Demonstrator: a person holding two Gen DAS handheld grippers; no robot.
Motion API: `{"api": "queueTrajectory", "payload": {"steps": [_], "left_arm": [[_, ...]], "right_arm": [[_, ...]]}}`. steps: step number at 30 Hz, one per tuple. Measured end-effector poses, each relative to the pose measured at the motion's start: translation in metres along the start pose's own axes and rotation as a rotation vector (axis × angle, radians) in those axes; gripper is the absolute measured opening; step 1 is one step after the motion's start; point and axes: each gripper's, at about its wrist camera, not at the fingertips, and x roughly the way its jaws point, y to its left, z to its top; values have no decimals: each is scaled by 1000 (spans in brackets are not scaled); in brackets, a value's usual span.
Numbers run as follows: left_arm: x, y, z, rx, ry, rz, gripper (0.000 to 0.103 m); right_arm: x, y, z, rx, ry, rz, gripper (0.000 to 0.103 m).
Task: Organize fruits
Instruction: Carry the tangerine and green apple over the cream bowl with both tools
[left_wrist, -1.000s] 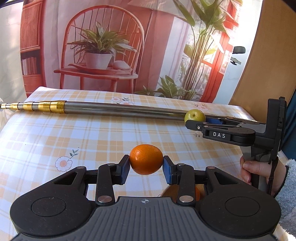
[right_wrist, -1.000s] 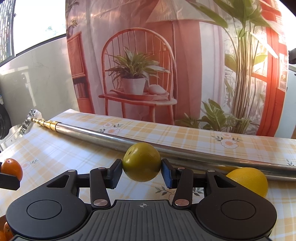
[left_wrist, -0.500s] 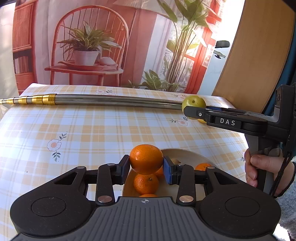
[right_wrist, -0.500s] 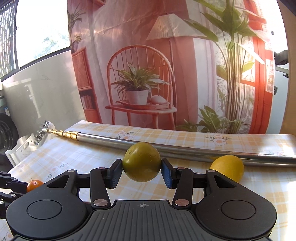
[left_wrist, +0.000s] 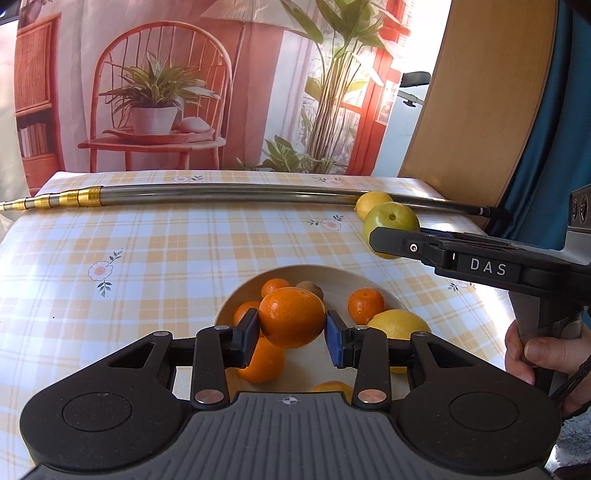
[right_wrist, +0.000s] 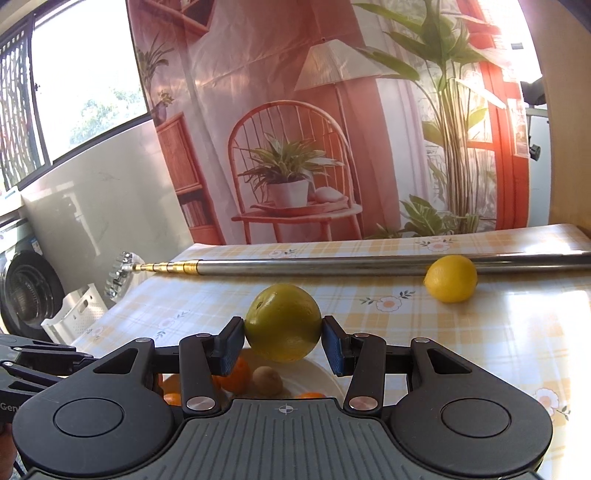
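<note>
Checked tabletop (left_wrist: 147, 258): left tool (left_wrist: 291, 334) clamps an orange (left_wrist: 291, 317) over the bowl (left_wrist: 314, 271) for release; right tool (right_wrist: 283, 345) grips a green fruit (right_wrist: 283, 321) at the bowl's far edge.

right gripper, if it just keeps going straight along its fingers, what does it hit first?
Probably the metal pole lying across the table's far side. The right gripper, shut on the green fruit, sits above the bowl, with only bare tablecloth ahead. The lemon lies off to the right. Depth is uncertain.

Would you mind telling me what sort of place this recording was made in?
Probably a home balcony or utility corner staged for recording: a printed backdrop, a washing machine under the window, and a table in checked cloth.
</note>
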Motion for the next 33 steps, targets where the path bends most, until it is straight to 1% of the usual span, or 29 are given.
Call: {"api": "queueTrajectory", "payload": {"steps": [5, 11, 14, 19, 28, 33], "left_arm": [[-10, -3, -3, -7, -18, -5, 40], [-14, -10, -8, 7, -9, -14, 40], [-18, -13, -10, 24, -14, -22, 40], [-19, -13, -12, 17, -14, -27, 40], [-16, -17, -18, 38, 12, -38, 40], [-13, -15, -19, 33, 20, -35, 40]], "right_arm": [[-17, 12, -12, -27, 44, 18, 42], [-32, 30, -28, -44, 76, 49, 42], [-38, 33, -34, -46, 101, 56, 42], [-46, 37, -45, -46, 132, 65, 42], [-39, 44, -61, -43, 196, 90, 42], [-30, 40, -67, -28, 248, 76, 42]]}}
